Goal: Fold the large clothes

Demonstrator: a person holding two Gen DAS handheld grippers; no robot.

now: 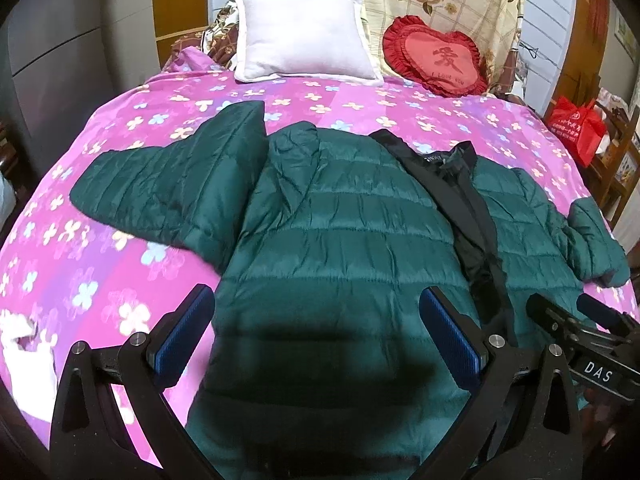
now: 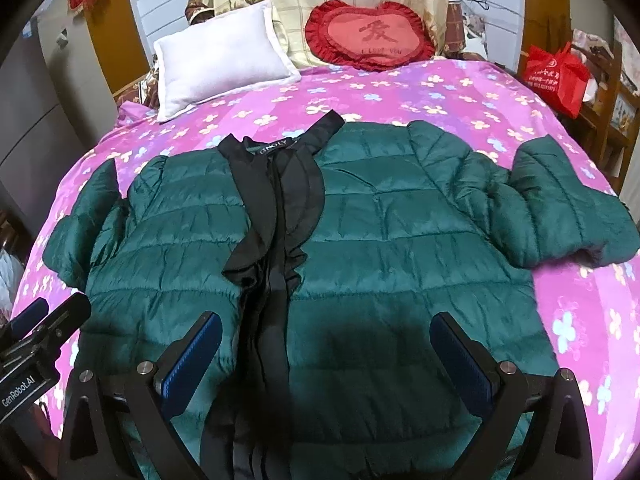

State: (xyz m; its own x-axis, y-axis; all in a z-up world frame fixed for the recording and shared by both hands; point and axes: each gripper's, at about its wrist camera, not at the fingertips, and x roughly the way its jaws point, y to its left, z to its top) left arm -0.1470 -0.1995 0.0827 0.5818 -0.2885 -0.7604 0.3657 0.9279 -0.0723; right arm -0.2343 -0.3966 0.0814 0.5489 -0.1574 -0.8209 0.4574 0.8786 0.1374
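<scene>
Above the green jacket (image 1: 340, 208) on the bedspread (image 1: 120, 248), left claw (image 1: 316, 332) and right claw (image 2: 326, 354) both spread.

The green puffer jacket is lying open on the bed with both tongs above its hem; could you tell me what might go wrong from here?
1. The green puffer jacket looks slick and puffy, so folds may spring back or slide out of the open left tongs and right tongs.
2. The loose black ruffled placket could bunch inside a fold.
3. The right sleeve, already bent back, may end up crooked.
</scene>
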